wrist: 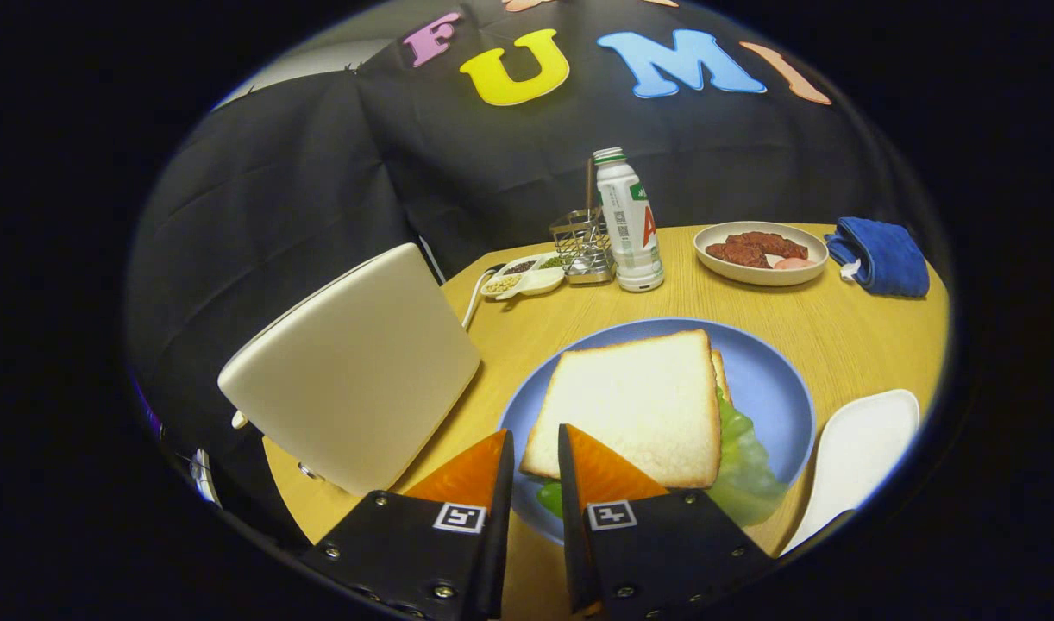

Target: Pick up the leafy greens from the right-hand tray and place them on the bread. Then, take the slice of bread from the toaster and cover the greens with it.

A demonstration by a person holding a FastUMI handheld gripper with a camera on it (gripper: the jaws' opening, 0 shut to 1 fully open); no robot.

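Top slice of bread (630, 405) already covers the greens (743, 466) on the plate (777, 379); gripper (536, 453) nearly closed, holding nothing; judged final step, only withdrawal remaining.

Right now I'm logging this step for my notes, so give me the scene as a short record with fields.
claw: the claw has its fingers slightly apart with nothing between them, at the near edge of the blue plate
top bread slice: top bread slice lies on the leafy greens
lower slice: lower slice, an edge peeking out under the top one
toaster: toaster beside the plate
white tray: white tray beside the plate, nothing visible on it
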